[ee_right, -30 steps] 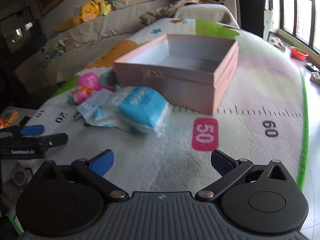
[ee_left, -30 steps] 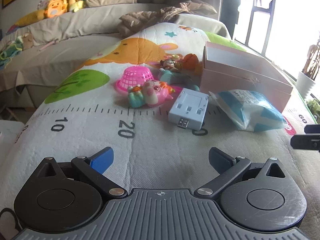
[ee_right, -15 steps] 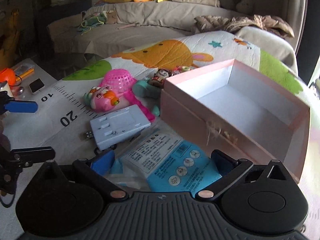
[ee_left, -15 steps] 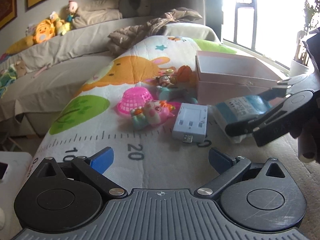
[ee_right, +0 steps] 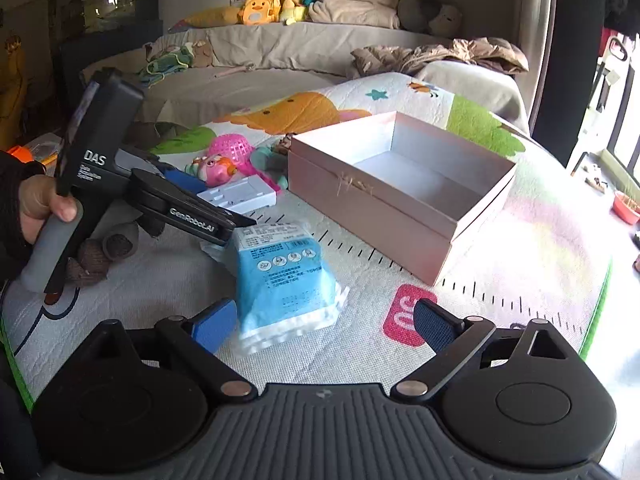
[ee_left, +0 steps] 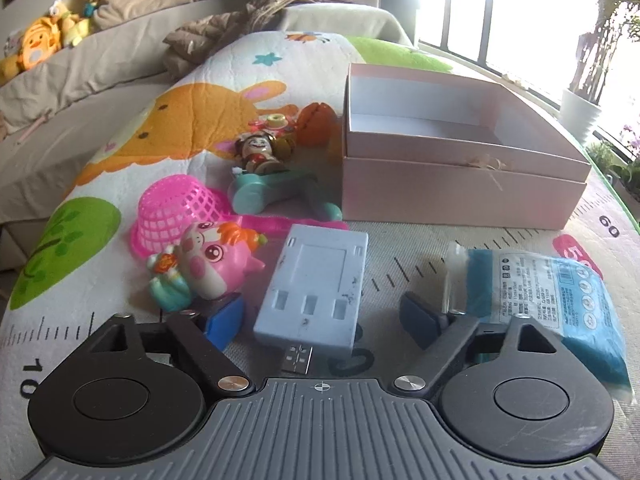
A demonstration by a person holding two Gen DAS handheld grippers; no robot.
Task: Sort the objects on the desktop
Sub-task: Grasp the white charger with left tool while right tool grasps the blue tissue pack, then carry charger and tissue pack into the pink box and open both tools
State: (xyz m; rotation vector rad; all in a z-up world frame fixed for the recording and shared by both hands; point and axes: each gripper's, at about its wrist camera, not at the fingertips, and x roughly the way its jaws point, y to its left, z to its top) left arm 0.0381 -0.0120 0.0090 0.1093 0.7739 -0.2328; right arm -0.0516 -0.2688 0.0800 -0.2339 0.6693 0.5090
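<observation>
An open, empty pink box (ee_left: 460, 152) (ee_right: 400, 188) stands on the printed mat. A light-blue charger block (ee_left: 316, 288) (ee_right: 240, 196) lies in front of it. My left gripper (ee_left: 320, 316) (ee_right: 224, 216) is open, its fingers on either side of the charger's near end. A blue tissue pack (ee_left: 560, 300) (ee_right: 280, 276) lies to the right. My right gripper (ee_right: 324, 324) is open just before the pack, not touching it. A pink pig toy (ee_left: 208, 268), a pink basket (ee_left: 172, 212) and a doll on a teal scooter (ee_left: 272, 176) lie left of the box.
The mat (ee_right: 520, 240) with ruler marks covers a rounded surface that drops off at the edges. A sofa with plush toys (ee_right: 260, 8) stands behind. A window is on the right. A knitted brown item (ee_right: 100, 252) lies under the left hand.
My left gripper moved forward and down until its open fingers straddle the charger. My right gripper pulled back and to the right, away from the tissue pack it was over.
</observation>
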